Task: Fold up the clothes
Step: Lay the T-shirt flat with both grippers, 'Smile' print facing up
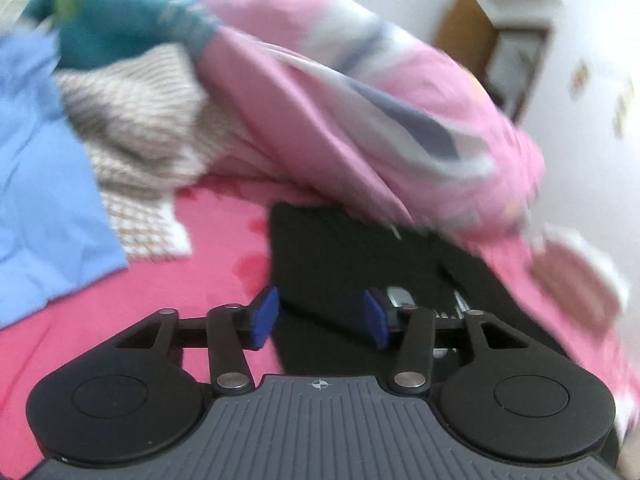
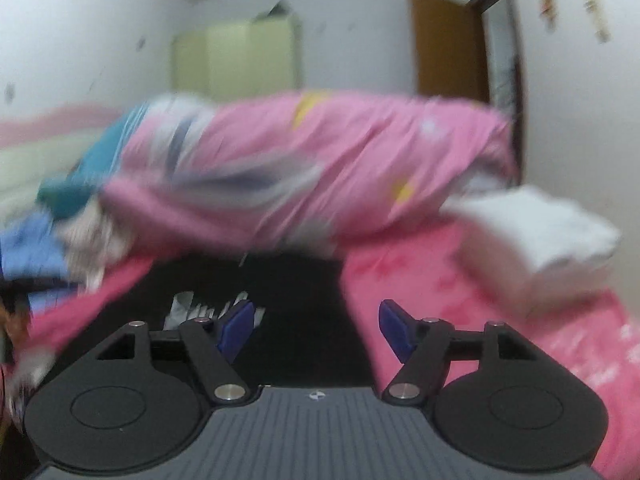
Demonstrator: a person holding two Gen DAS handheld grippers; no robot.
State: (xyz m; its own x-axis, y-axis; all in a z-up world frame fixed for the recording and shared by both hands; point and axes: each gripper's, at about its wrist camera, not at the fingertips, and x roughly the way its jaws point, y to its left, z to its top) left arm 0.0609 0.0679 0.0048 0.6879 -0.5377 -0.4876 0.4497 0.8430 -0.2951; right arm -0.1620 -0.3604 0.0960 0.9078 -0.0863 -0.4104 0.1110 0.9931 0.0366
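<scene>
1. the black garment (image 1: 352,256) lies flat on the pink bed sheet (image 1: 224,240), squared off with straight edges, so i judge that this piece is folded or nearly so; a light print (image 2: 208,308) shows on its near part in the right wrist view.
2. my left tool (image 1: 320,318) hangs over the near edge of the black garment with its blue pads apart and nothing between them: released.
3. my right tool (image 2: 316,330) is over the same black garment, its pads spread wider, also gripping nothing: released.
4. beyond the black garment, to the left, sits a loose heap: a checked beige piece (image 1: 136,132), a light blue piece (image 1: 44,168) and a teal piece (image 1: 104,36). none looks folded, so i reckon that most of the work is left.
5. directly behind the black garment a pink quilt (image 2: 320,168) is bunched up high; i can't tell if it belongs to the job.
6. to the right of the black garment a white folded stack (image 2: 532,224) rests on the bed sheet, possibly finished work; the blur keeps me from being sure.
</scene>
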